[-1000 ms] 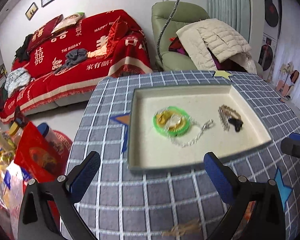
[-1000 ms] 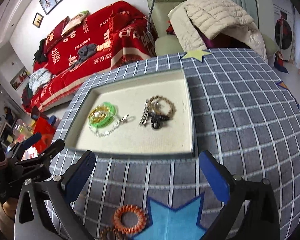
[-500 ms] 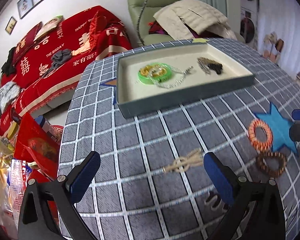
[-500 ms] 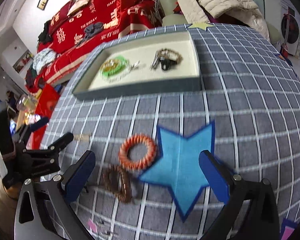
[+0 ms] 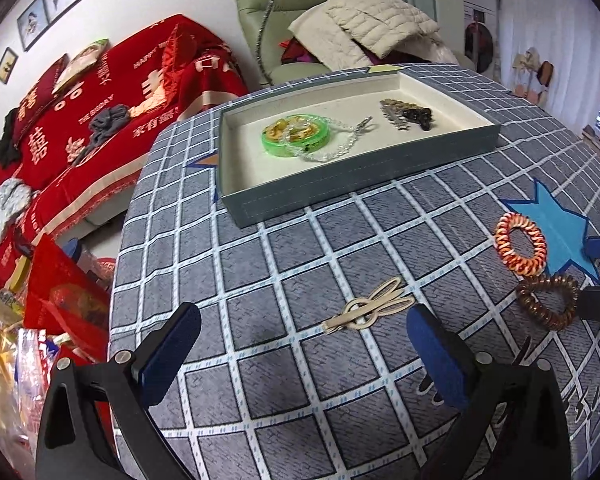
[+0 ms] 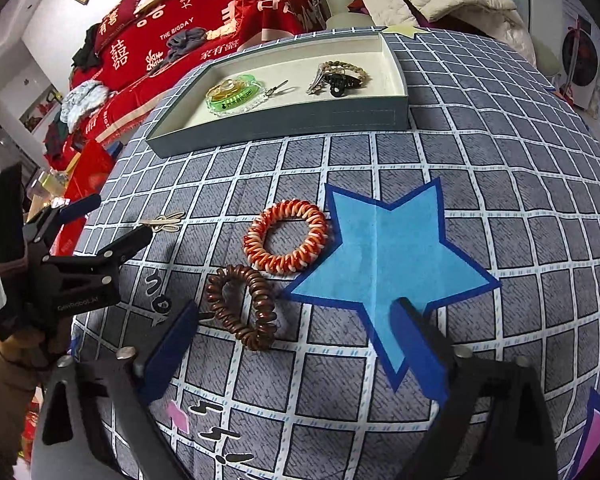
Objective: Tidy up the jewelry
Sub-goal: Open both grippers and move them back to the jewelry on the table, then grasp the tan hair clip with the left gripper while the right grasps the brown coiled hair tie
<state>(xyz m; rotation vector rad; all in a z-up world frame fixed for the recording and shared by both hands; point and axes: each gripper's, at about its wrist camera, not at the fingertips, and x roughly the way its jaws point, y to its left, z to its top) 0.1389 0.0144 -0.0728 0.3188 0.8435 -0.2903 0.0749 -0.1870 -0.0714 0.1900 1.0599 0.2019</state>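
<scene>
A grey tray [image 5: 340, 184] [image 6: 284, 124] at the far side of the table holds a green bangle [image 5: 296, 136] [image 6: 236, 94], a silver chain and a dark clip [image 5: 418, 116] [image 6: 336, 80]. On the cloth lie a gold hair clip [image 5: 370, 310] [image 6: 164, 220], an orange coil hair tie [image 5: 520, 246] [image 6: 286, 236] and a brown coil hair tie [image 5: 548, 300] [image 6: 242, 304]. My left gripper [image 5: 304, 356] [image 6: 108, 222] is open, with the gold clip just ahead of its fingers. My right gripper [image 6: 296, 340] [image 5: 588, 276] is low over the brown coil; its jaws are closing and the pads do not touch the coil.
The round table carries a grey checked cloth [image 5: 284, 264] with a blue star [image 6: 384, 264]. Its edge drops off at the left toward red bags [image 5: 64, 292] on the floor. A red-covered sofa [image 5: 100, 92] and a green armchair [image 5: 288, 4] stand beyond.
Both grippers drew back from the tray toward the near part of the table and came lower. The hair ties and gold clip came into view. The right jaws narrowed a little.
</scene>
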